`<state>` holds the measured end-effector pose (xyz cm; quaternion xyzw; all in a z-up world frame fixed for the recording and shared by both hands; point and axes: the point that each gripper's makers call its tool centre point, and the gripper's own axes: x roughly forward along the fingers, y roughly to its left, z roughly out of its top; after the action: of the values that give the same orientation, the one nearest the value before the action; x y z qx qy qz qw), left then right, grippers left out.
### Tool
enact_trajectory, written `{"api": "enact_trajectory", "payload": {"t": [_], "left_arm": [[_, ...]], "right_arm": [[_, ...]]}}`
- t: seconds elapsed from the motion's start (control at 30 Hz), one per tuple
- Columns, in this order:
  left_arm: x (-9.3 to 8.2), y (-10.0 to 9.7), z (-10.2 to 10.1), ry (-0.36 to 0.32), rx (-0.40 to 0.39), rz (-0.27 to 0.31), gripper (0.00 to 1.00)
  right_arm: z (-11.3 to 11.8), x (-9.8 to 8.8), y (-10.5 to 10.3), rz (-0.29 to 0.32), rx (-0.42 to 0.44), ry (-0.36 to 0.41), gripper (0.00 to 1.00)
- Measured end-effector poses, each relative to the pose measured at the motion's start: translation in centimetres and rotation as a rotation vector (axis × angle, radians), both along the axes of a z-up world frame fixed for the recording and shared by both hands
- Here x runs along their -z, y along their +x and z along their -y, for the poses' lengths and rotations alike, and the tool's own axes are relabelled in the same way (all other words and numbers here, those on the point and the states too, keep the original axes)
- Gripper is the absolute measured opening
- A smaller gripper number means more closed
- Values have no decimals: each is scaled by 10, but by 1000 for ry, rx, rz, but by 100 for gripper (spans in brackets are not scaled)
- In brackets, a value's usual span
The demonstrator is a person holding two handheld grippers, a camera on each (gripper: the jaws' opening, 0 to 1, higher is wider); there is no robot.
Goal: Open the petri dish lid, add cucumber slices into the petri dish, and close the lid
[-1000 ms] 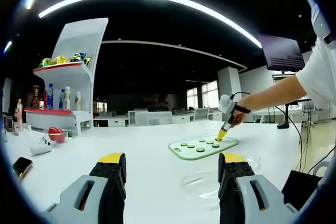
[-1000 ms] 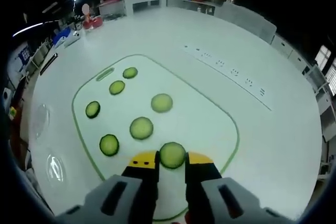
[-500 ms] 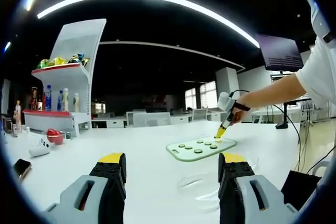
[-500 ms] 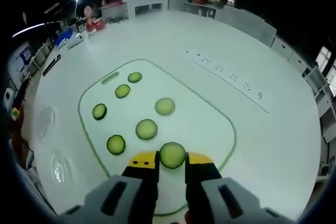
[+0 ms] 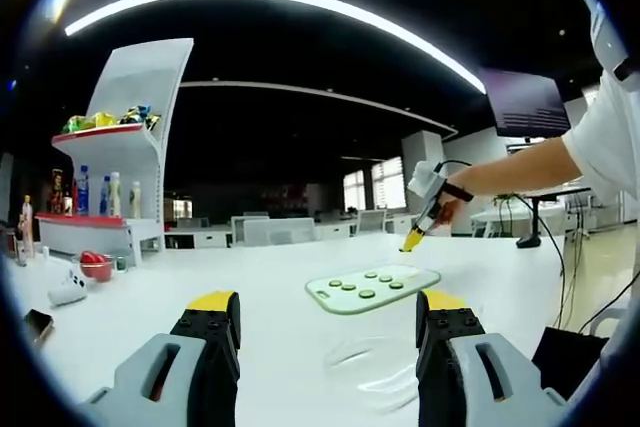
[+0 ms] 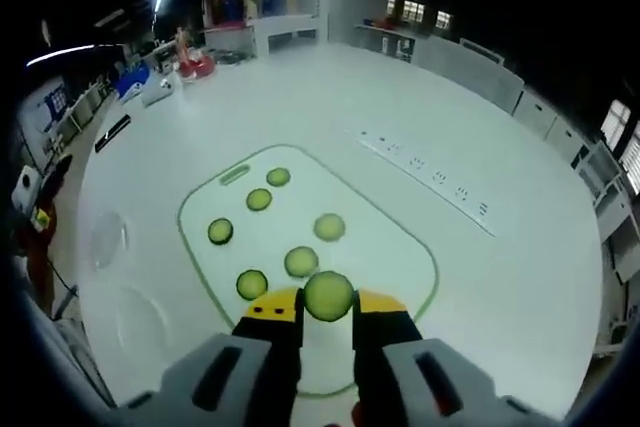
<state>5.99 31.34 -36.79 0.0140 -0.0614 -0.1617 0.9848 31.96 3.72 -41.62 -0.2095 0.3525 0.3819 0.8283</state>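
My right gripper (image 6: 328, 309) is shut on a green cucumber slice (image 6: 328, 296) and hangs above the near end of a white, green-edged cutting board (image 6: 375, 252). Several more slices (image 6: 259, 199) lie on that board. In the left gripper view the same board (image 5: 415, 277) lies on the white table, with the right gripper (image 5: 413, 239) held in a person's hand above its far side. Two clear round petri dish parts (image 5: 352, 352) lie on the table just ahead of my left gripper (image 5: 330, 312), which is open and holds nothing. The same clear parts (image 6: 106, 240) appear faintly left of the board.
A white shelf (image 5: 125, 142) with bottles and snack bags stands at the far left. A red object (image 5: 93, 263), a white item (image 5: 64, 293) and a dark phone (image 5: 37, 323) lie on the table's left side. A row of sockets (image 6: 420, 172) runs beyond the board.
My right gripper has risen with the slice, so the board looks smaller and farther below it. The left gripper's view has shifted slightly; its jaws stay open.
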Motion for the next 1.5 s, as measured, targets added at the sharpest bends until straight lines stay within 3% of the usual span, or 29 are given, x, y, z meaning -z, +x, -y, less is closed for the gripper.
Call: {"api": "enact_trajectory", "payload": {"t": [0.23,0.37,0.53,0.7,0.77,1.13,1.33,1.5], "left_arm": [[-2,0,7,9,19,0,71],[-7,-1,11,13,26,7,71],[-9,-3,15,24,32,12,71],[-11,-5,19,29,42,12,71],[-12,-6,21,35,45,13,71],[-17,-12,34,60,83,24,71],[-16,-13,36,69,93,20,71],[-14,-14,37,76,97,16,71]], "right_arm": [[-3,-22,-6,28,-24,37,19],[-5,-28,-18,33,-37,47,19],[-3,-38,-19,41,-66,56,19],[-13,-50,-36,56,-113,81,19],[-16,-55,-32,58,-133,87,19],[-44,-69,-89,70,-288,92,19],[-58,-63,-125,57,-373,67,19],[-64,-60,-132,43,-419,62,19]]}}
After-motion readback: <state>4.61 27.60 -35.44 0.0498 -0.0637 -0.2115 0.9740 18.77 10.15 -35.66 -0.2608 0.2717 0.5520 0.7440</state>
